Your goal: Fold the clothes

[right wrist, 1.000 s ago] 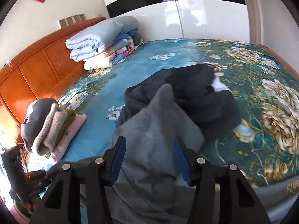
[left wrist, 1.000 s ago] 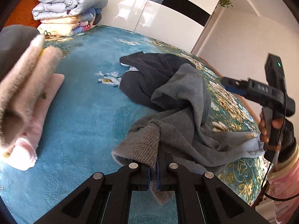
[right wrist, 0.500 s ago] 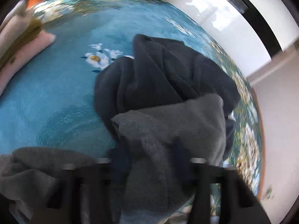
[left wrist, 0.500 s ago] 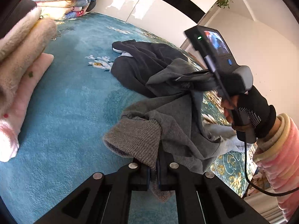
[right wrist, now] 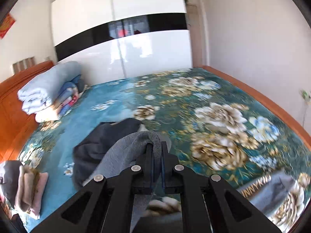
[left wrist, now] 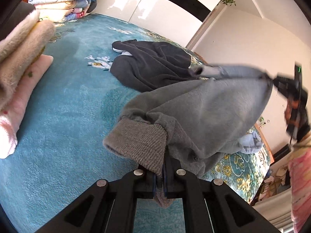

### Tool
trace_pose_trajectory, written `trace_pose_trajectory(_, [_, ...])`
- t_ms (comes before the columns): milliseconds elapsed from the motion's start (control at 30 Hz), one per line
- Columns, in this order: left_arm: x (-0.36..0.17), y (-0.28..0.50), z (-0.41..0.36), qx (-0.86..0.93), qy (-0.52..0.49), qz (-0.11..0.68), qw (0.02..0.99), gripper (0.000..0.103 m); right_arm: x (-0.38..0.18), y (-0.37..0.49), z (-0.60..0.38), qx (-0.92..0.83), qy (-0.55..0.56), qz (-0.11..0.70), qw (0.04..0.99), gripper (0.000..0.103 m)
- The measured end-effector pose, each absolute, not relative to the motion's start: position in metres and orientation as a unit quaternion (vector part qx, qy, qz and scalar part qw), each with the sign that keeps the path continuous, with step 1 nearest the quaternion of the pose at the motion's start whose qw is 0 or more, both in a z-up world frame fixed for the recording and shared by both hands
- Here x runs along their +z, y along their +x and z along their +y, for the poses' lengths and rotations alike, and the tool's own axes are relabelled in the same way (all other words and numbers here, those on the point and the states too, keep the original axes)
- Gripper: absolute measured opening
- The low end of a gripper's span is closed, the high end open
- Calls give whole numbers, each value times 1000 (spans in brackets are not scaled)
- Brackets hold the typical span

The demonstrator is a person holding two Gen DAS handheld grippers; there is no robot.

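Observation:
A grey sweatshirt [left wrist: 210, 112] hangs stretched above the bed between both grippers. My left gripper [left wrist: 159, 176] is shut on its ribbed cuff [left wrist: 140, 141] at the near end. My right gripper [right wrist: 157, 155] is shut on a fold of the same grey fabric [right wrist: 124, 155], and in the left wrist view it shows blurred at the right [left wrist: 272, 80], held high by a gloved hand. A dark charcoal garment [left wrist: 151, 68] lies crumpled on the teal floral bedspread [left wrist: 68, 116] behind the sweatshirt; the right wrist view shows the same dark garment [right wrist: 93, 147].
A stack of folded clothes, beige over pink [left wrist: 17, 73], sits at the left. Folded quilts [right wrist: 48, 91] are piled by the orange wooden headboard [right wrist: 11, 101]. A white and black wardrobe [right wrist: 136, 38] stands behind the bed. The bed's wooden edge [right wrist: 272, 101] runs along the right.
The right gripper closed on the grey sweatshirt and swung up and out to the right, pulling it off the dark garment and stretching it. The left gripper kept its hold on the cuff.

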State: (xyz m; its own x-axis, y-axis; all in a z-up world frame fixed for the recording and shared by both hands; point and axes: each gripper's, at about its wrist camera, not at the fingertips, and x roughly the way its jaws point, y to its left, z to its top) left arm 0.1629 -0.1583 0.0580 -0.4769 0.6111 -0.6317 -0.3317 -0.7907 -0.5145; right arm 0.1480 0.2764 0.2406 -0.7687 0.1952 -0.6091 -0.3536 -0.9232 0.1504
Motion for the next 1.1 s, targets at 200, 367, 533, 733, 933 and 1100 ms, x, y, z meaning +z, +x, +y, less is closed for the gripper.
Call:
trace_pose_trajectory(200, [56,152,-163,826,-445,-202,282,38,117,193,363,869,-415,211,169,6])
trace_pose_trajectory(367, [56,141,-173,801,-443,-266,303,59,108,212,363,872,-434,159,164,44])
trace_pose_trajectory(533, [54,126,-173,792,-448,-288,298,60,137,184,306,898,-417,79,115,61])
trace_pose_trajectory(733, [49,105,-171,779,-450,-314,304,60,94,93,230,883,-467,34,26,62])
trace_pose_trajectory(933, [45,81,-164,777,-453,-319,299,58,54,28,182,865,-501,-30,22,60])
trace_pose_trajectory(1100, [39,65,-155,783,-461,-306,282,9,64,26,215,867,-495,39,40,17])
